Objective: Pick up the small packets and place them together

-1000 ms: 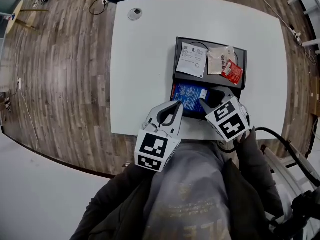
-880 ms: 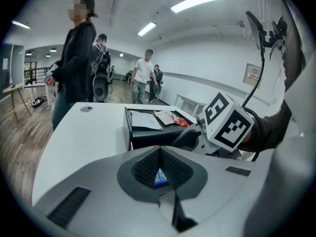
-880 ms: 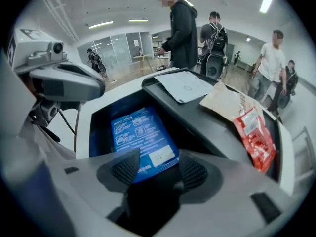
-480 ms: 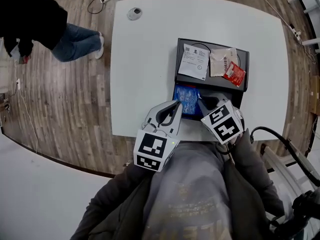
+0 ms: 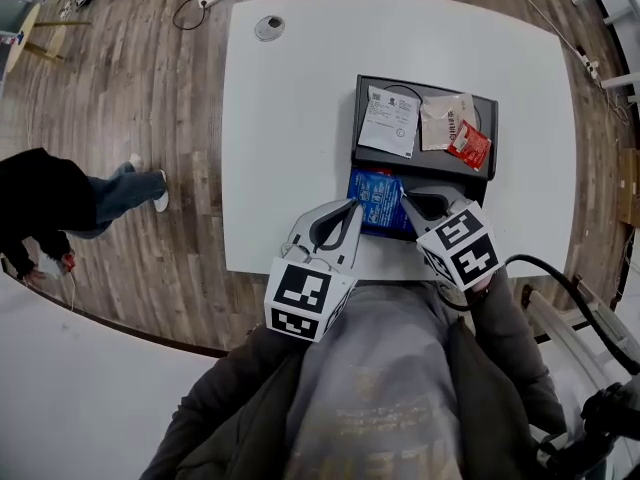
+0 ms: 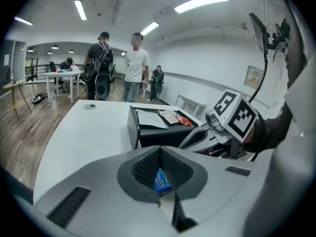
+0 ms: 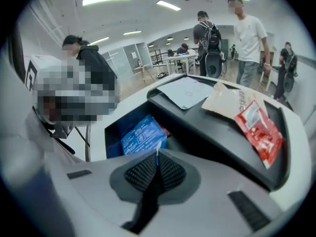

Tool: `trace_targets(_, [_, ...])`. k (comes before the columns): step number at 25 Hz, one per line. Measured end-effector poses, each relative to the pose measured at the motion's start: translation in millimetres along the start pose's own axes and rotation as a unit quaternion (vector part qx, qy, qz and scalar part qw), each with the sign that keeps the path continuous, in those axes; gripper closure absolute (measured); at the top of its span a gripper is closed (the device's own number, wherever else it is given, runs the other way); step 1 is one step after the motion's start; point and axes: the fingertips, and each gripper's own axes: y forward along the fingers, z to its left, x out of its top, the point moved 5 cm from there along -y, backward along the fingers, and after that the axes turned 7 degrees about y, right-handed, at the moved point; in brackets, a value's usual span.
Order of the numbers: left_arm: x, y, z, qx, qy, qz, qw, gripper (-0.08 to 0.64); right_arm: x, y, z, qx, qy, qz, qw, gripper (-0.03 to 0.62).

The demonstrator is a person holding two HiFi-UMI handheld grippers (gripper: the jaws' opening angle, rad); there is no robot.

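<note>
Both grippers grip the blue packet (image 5: 378,200), tilted in the black box's (image 5: 430,87) lower compartment. The right gripper (image 5: 405,199) has just closed on its thin edge. The left gripper (image 5: 351,206), jaws together, shows only a blue scrap between its pads (the rest is hidden).

blue packet (image 5: 378,200) in black box (image 5: 430,84) compartment, red packet (image 5: 469,145) overlapping beige packet (image 5: 438,120) on top

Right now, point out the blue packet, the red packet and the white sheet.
blue packet (image 5: 372,196), head view, its printed front.
red packet (image 5: 468,145), head view, its middle.
white sheet (image 5: 388,121), head view, its middle.
</note>
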Motion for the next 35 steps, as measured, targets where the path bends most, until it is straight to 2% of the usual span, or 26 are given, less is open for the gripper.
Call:
trace_targets(9, [1.1,-11.9,-10.1,-0.006,0.017,-0.018,0.9997,0.558,18.4,-42.7,25.9,-0.017,-0.015,-0.075,0.997,0.581])
trace_targets(22, [25.7,-22.9,-18.9,-0.004,0.061,-0.059,0.9963,0.558,39.8,-85.4,41.2,-0.039,-0.046,-0.141,0.988,0.583])
trace_targets(29, [35.1,-14.7,-17.9,0.000,0.064,-0.061,0.9961,0.558,63.9,-102.8,31.0,-0.021,-0.049,-0.168,0.984,0.583])
trace_targets(35, [37.1,-7.4,-9.2,0.013,0.049,-0.047,0.9976,0.558,93.4,-112.2,9.3,0.031,-0.021,-0.191,0.981,0.583])
